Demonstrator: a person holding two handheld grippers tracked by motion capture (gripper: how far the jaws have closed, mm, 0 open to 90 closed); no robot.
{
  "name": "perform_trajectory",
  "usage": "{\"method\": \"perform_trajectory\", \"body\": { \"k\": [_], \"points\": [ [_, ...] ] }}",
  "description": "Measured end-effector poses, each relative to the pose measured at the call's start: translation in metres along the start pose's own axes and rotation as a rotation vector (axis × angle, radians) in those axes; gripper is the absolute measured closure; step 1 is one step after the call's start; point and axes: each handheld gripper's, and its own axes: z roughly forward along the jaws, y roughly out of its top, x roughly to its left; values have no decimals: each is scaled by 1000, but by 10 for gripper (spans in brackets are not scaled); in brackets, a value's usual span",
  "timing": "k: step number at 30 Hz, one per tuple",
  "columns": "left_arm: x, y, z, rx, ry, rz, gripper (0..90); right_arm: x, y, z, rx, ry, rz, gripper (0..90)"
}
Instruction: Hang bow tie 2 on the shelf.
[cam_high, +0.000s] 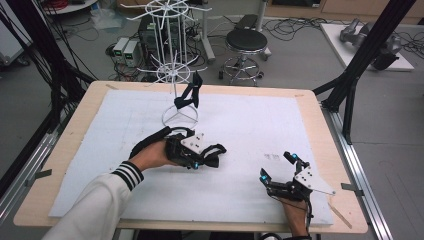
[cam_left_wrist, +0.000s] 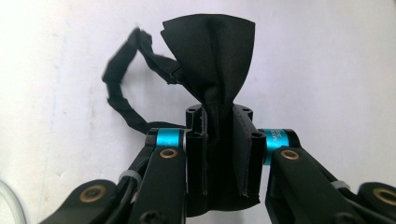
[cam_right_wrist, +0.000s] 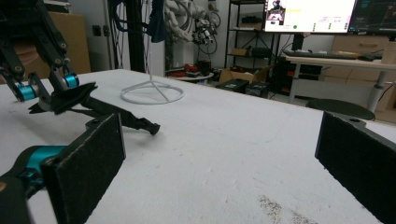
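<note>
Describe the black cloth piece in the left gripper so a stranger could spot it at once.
Start at the white mat covering the wooden table, then find the left gripper near its middle. Pinched in its shut jaws is the black cloth piece, fanned out with a strap looping away. Its twin hangs on the white wire rack instead.

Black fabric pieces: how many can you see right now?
2. One black fabric piece is pinched in the left gripper above the white mat; the other black piece hangs on the white wire rack. None seems hidden.
</note>
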Motion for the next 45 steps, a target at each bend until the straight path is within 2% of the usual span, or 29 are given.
{"method": "perform_trajectory", "body": {
  "k": [6, 11, 16, 23, 29, 39, 45],
  "points": [
    [2, 1, -12, -65, 37, -15, 767, 0, 0, 0, 1, 1, 3, 8],
    [3, 0, -23, -117, 84, -17, 766, 0, 0, -1, -3, -5, 4, 8],
    [3, -1, -36, -193, 121, -45, 767, 0, 0, -1, -3, -5, 3, 8],
    [3, -4, -47, -220, 158, -55, 767, 0, 0, -1, -4, -5, 7, 8],
    [2, -7, -56, -252, 174, -80, 767, 0, 0, -1, -5, -5, 7, 8],
    [1, -17, -84, -363, 209, -141, 767, 0, 0, -1, -5, -8, 4, 8],
    [2, -22, -95, -402, 231, -161, 767, 0, 0, -1, -6, -9, 1, 8]
  ]
}}
